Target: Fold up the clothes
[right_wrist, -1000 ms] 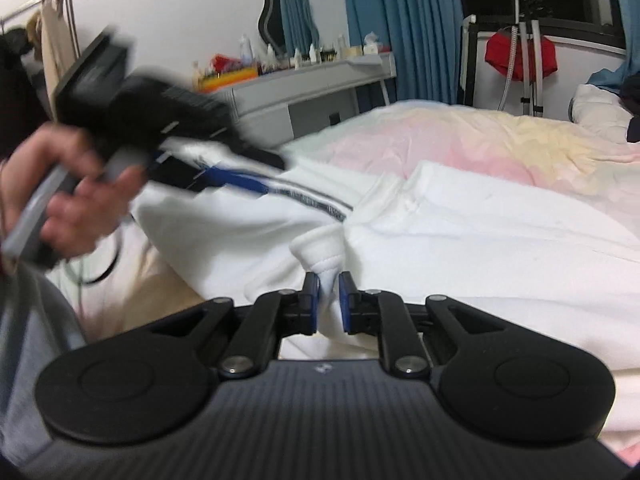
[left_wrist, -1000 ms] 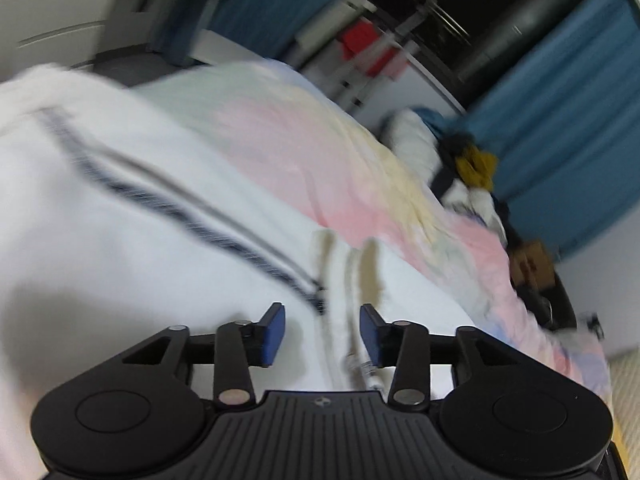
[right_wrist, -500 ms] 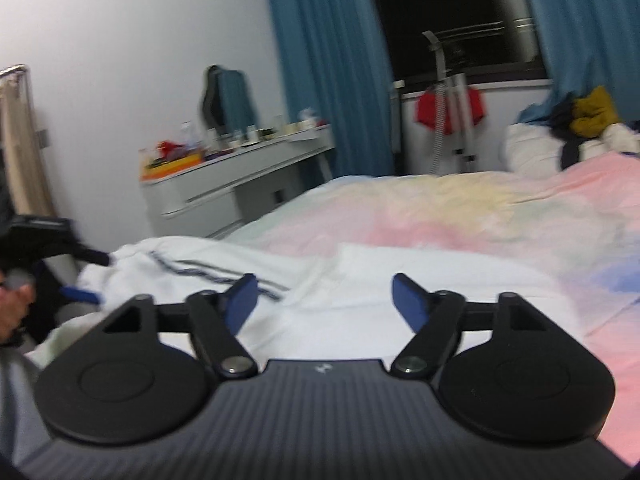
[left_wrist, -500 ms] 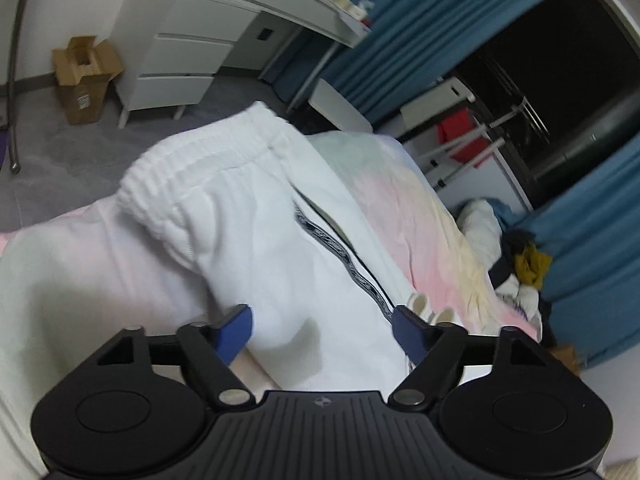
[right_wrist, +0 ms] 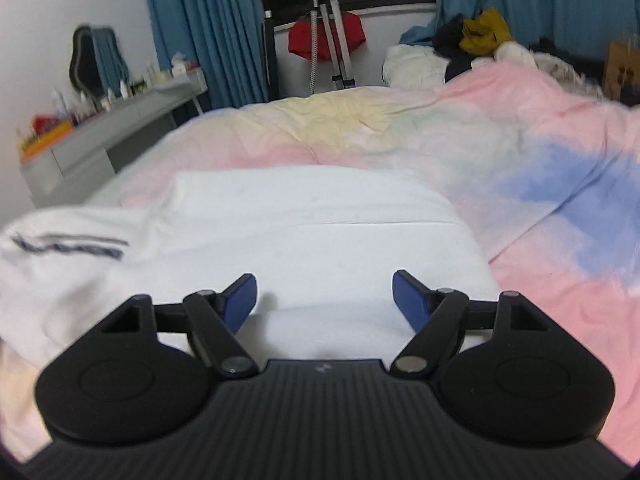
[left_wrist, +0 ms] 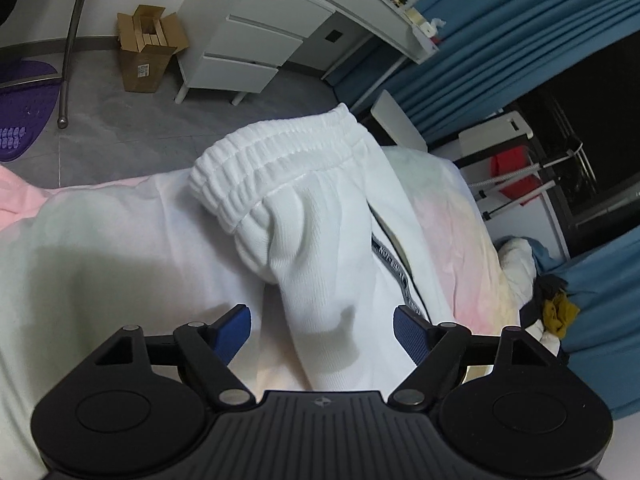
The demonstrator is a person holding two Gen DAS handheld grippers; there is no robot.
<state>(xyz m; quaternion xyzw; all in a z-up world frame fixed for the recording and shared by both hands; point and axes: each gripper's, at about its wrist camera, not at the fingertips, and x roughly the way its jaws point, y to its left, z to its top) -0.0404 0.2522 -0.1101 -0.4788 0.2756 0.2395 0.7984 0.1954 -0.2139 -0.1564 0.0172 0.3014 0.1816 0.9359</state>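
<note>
White sweatpants (left_wrist: 320, 220) with an elastic waistband (left_wrist: 272, 160) and a dark lettered side stripe (left_wrist: 394, 268) lie on the pastel bedspread (left_wrist: 460, 240). My left gripper (left_wrist: 322, 328) is open and empty, just above the bunched fabric below the waistband. In the right wrist view the pants (right_wrist: 312, 232) lie folded flat, with the stripe (right_wrist: 68, 246) at the left. My right gripper (right_wrist: 324, 294) is open and empty over the near edge of the fold.
A white drawer unit (left_wrist: 248, 36) and a cardboard box (left_wrist: 146, 54) stand on the grey floor beyond the bed edge. Blue curtains (right_wrist: 200, 28), a red item on a stand (right_wrist: 326, 34) and a pile of clothes (right_wrist: 476, 36) sit past the bed.
My right gripper let go of the white fabric, opened wide and drew back. My left gripper opened wider and swung back toward the waistband end.
</note>
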